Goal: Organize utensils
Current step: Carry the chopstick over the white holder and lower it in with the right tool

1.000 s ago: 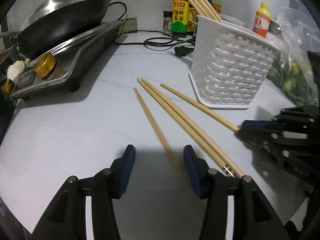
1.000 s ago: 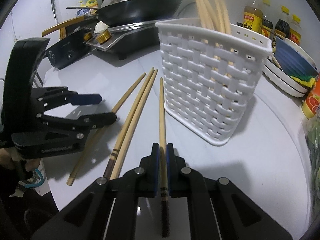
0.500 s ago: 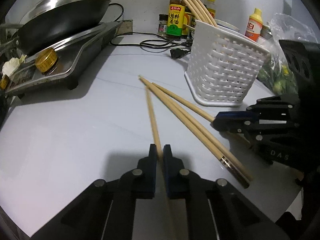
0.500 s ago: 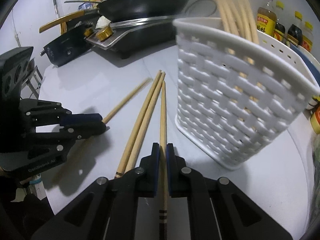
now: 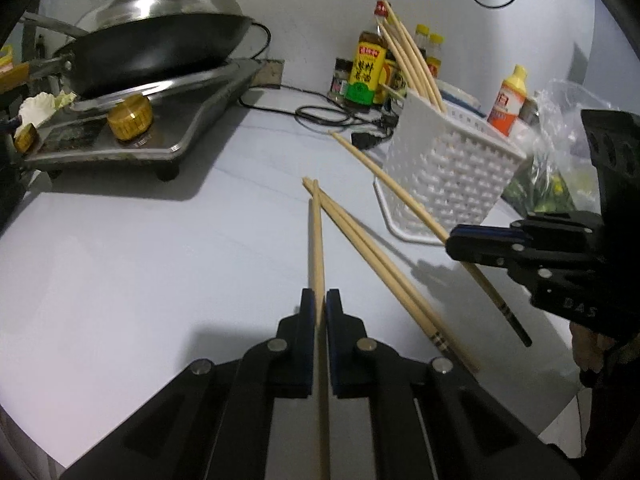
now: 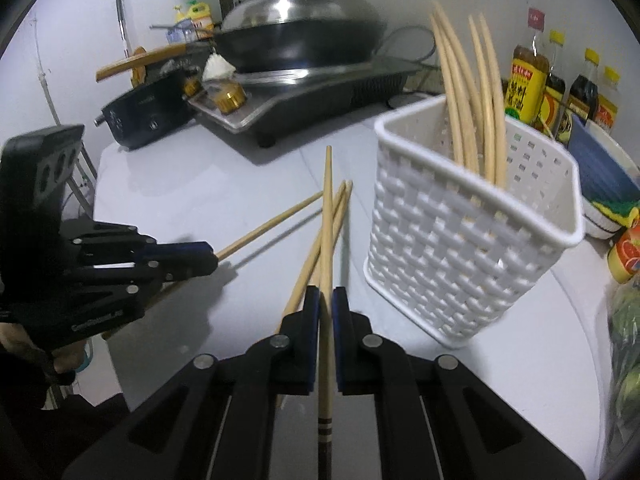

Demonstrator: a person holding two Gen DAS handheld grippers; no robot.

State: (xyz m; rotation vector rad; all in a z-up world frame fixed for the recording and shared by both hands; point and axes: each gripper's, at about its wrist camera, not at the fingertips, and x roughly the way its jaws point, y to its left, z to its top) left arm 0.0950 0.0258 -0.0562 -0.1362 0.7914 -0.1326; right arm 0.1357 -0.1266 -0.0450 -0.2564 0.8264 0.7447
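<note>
Bottom centre of each wrist view: my left gripper [image 5: 320, 312] is clamped on one chopstick [image 5: 316, 248], my right gripper [image 6: 327, 306] on another chopstick [image 6: 327, 216]. Mid-frame, a loose pair [image 5: 368, 252] lies on the counter [image 5: 160, 260]. Beyond, centre right, the white basket [image 6: 460, 240] holds more chopsticks upright.

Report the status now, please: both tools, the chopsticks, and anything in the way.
Left tool shut on one chopstick. Right tool shut on another chopstick. Two loose chopsticks on the table. White basket close by, path open.
</note>
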